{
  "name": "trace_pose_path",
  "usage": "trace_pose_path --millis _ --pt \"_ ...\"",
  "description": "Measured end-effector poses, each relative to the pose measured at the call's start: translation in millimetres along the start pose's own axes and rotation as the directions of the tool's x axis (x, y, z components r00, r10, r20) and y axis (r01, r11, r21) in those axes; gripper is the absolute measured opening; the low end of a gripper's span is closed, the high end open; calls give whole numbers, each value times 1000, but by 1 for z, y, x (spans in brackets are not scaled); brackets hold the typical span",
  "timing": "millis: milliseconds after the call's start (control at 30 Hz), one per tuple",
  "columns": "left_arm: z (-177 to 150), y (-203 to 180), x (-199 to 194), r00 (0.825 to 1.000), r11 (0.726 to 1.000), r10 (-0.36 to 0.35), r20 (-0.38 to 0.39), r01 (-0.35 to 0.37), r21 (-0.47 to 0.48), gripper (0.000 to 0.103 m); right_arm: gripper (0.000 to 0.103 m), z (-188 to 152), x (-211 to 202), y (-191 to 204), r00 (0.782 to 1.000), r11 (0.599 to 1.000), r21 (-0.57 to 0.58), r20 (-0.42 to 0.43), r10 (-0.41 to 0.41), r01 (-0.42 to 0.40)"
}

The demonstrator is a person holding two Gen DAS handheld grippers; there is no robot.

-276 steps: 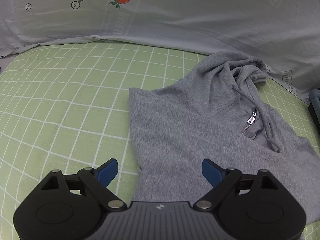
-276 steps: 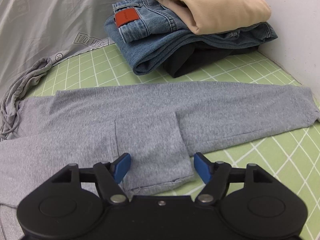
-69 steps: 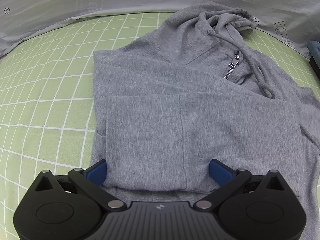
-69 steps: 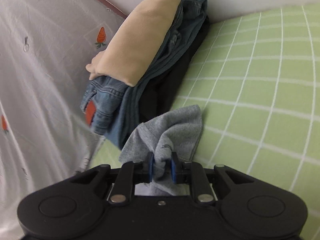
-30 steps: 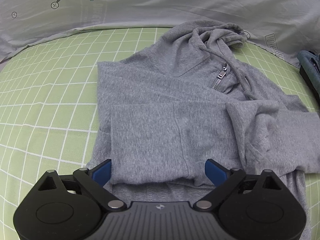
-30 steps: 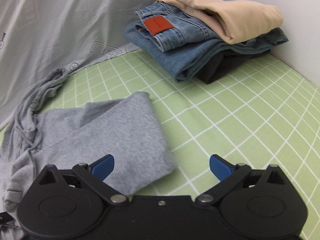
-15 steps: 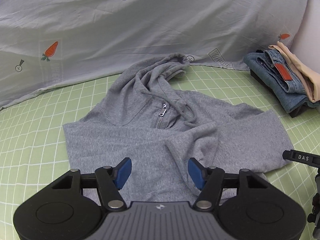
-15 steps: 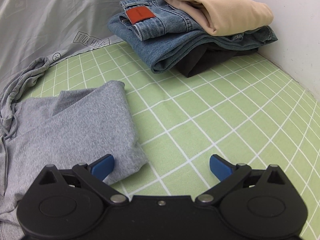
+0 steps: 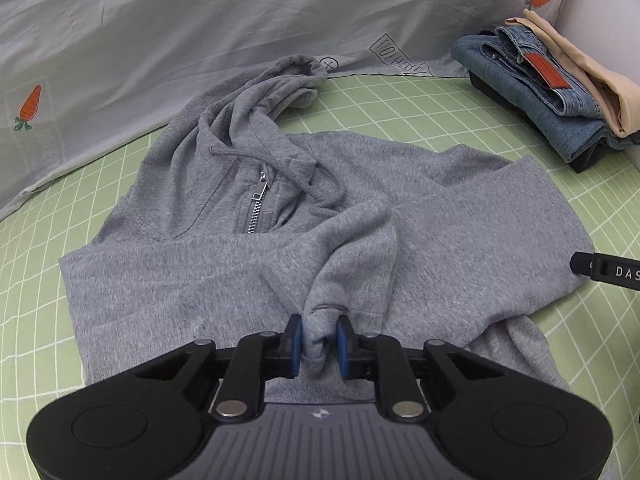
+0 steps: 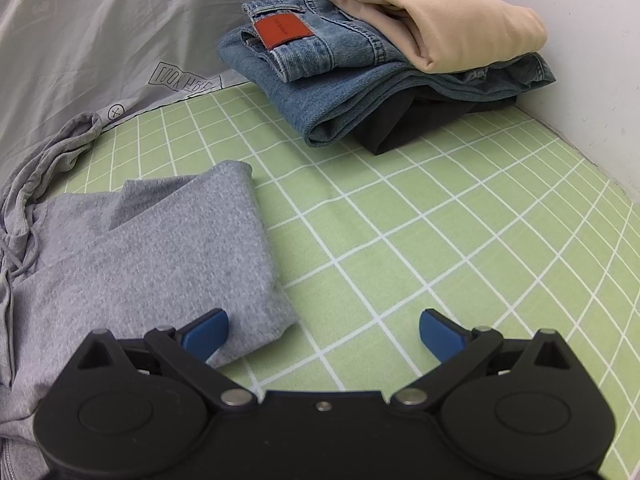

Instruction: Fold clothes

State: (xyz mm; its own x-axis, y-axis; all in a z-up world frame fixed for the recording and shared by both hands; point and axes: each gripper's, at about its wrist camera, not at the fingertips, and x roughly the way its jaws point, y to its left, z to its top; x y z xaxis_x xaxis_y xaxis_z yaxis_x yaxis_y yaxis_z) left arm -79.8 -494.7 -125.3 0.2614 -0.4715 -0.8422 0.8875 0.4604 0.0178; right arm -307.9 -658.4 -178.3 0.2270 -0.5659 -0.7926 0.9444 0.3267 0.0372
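Observation:
A grey zip hoodie (image 9: 460, 240) lies on the green checked sheet (image 9: 32, 320), hood toward the pale bedding at the back, both sleeves folded across its front. My left gripper (image 9: 319, 339) is closing on the bunched cuff of the sleeve laid over the chest, and its blue pads press the cloth. In the right wrist view the hoodie's folded right edge (image 10: 160, 248) lies at the left. My right gripper (image 10: 323, 330) stands open over that edge's corner; its left pad is above the grey cloth, its right pad above bare sheet, nothing held.
A stack of folded clothes (image 10: 360, 80), jeans with a red patch under a beige garment and over something black, sits in the far right corner against the white wall (image 10: 592, 40). Pale grey bedding (image 9: 200, 32) with carrot prints rises behind the hoodie.
My left gripper moved right across the hoodie, rolled, and its jaws went from wide open to pinching the sleeve cuff. The right gripper kept still and open.

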Motion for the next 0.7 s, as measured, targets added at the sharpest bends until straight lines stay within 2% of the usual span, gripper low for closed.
trace_pose_path --millis 100,267,500,700 --pt "2 4 -6 1000 1000 -7 26 8 -29 15 103 1 -2 2 1000 1000 -5 4 3 -3" --pt "7 14 -27 994 999 14 112 -9 -47 14 103 3 -8 8 1000 1000 -20 22 12 -12" --pt "9 50 -48 972 980 146 185 -116 -164 12 103 5 -15 12 999 999 -32 46 21 -19" --pt "5 88 -71 936 939 270 226 -204 -278 12 103 3 -18 16 999 999 -49 48 24 -22"
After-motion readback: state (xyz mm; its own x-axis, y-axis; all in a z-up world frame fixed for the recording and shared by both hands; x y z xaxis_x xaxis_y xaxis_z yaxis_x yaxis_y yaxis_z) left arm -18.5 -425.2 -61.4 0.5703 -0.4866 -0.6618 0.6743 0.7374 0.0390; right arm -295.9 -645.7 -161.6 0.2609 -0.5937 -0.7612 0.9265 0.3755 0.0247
